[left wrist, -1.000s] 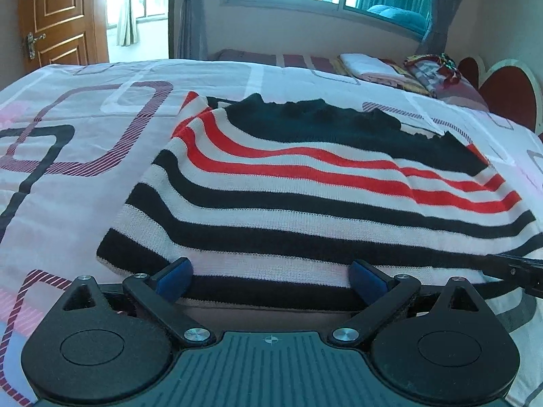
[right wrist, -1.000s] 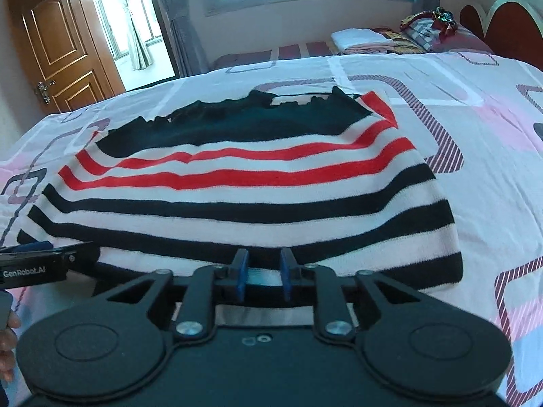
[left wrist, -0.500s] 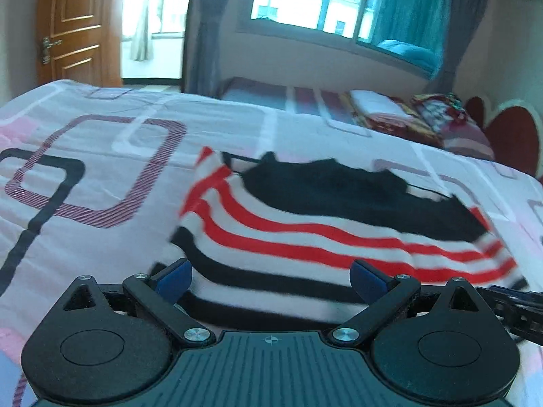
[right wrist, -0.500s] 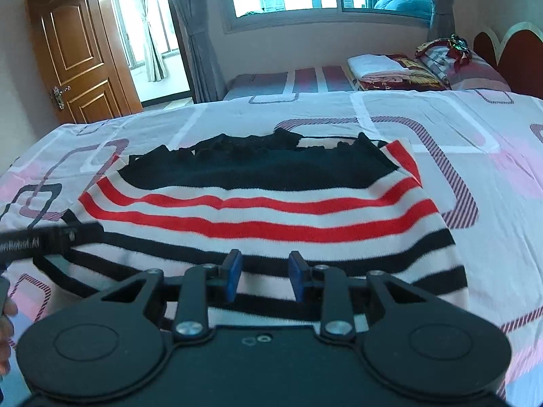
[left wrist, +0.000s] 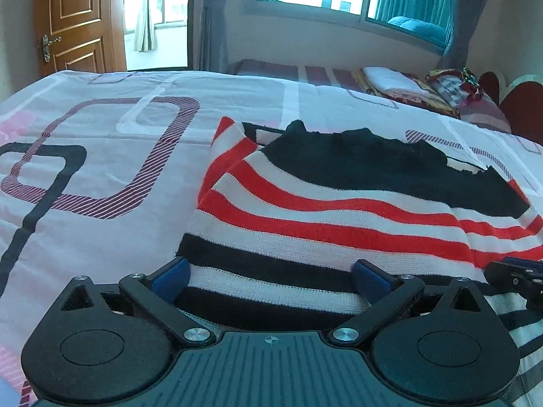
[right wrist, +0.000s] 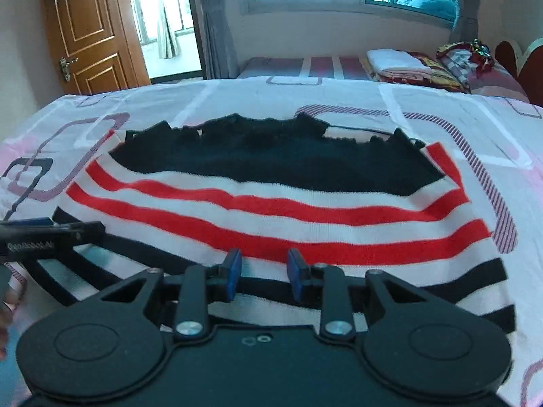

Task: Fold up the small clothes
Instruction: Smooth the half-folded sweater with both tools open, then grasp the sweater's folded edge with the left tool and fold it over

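I have both grippers angled down over the near hem of one striped sweater (left wrist: 332, 224), which lies flat on the patterned bedspread (left wrist: 101, 169), its black yoke toward the window and its red, white and black bands running across.

My left gripper (left wrist: 269, 279) sits at the sweater's near left corner with its two blue pads spread wide; the knit shows between them, but neither pad presses on it. My right gripper (right wrist: 264, 273) hangs over the hem further along, its pads only a narrow gap apart. Striped fabric shows behind that gap; I cannot tell whether any cloth is caught in it, and the pads look clear of the knit.

I count one sweater, two grippers, one wooden door (right wrist: 90, 30) and one stack of folded linens (right wrist: 404, 64) on the far bed under the window.

The right wrist view shows the sweater's whole right edge and, at its left margin, the left gripper's finger with white lettering, plus a blurred bit of a hand (right wrist: 5, 318) low in the corner. The left wrist view shows the sweater's left edge folded over and only the right gripper's dark tip at its right margin.
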Action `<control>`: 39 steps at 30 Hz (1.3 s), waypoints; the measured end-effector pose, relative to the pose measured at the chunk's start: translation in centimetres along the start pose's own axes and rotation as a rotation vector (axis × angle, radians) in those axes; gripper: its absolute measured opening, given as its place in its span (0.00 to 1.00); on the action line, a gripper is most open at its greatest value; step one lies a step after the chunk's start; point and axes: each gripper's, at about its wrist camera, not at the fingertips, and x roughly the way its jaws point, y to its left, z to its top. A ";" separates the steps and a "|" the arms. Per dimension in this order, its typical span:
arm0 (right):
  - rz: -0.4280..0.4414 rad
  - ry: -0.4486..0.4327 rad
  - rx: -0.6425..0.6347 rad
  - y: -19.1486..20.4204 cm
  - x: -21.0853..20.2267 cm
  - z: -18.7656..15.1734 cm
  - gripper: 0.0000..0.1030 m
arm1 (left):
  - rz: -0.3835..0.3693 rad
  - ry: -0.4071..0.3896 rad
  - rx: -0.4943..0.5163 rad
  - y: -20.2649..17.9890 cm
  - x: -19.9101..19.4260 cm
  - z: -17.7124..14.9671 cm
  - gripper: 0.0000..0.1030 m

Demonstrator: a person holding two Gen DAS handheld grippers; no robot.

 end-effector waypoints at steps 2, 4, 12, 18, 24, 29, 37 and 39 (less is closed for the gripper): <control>0.002 0.007 -0.008 0.1 -0.1 0.2 0.28 | 0.005 -0.007 0.000 -0.3 -0.6 0.2 0.99; 0.010 0.004 -0.011 0.0 -0.5 0.4 0.29 | 0.002 -0.034 -0.012 -0.5 -1.4 0.4 0.99; -0.018 -0.045 -0.011 -0.1 -0.8 1.5 0.29 | 0.007 0.002 -0.006 -1.6 0.7 1.0 0.99; -0.009 -0.001 0.023 -0.9 0.4 1.2 0.30 | 0.007 0.010 0.001 -1.7 -0.3 1.1 0.99; 0.015 -0.026 0.066 -1.1 -1.3 0.9 0.30 | -0.027 0.034 -0.034 -1.5 -2.3 0.1 0.99; 0.020 -0.016 0.051 -0.5 -2.2 0.0 0.34 | -0.052 0.075 -0.083 -1.0 -3.7 -1.4 0.99; 0.021 -0.011 0.046 0.0 -3.5 -1.7 0.36 | -0.173 0.160 -0.309 1.4 -5.0 -4.5 0.99; 0.021 -0.014 0.049 0.0 -3.8 -1.9 0.36 | -0.207 0.157 -0.364 1.8 -4.9 -5.5 0.99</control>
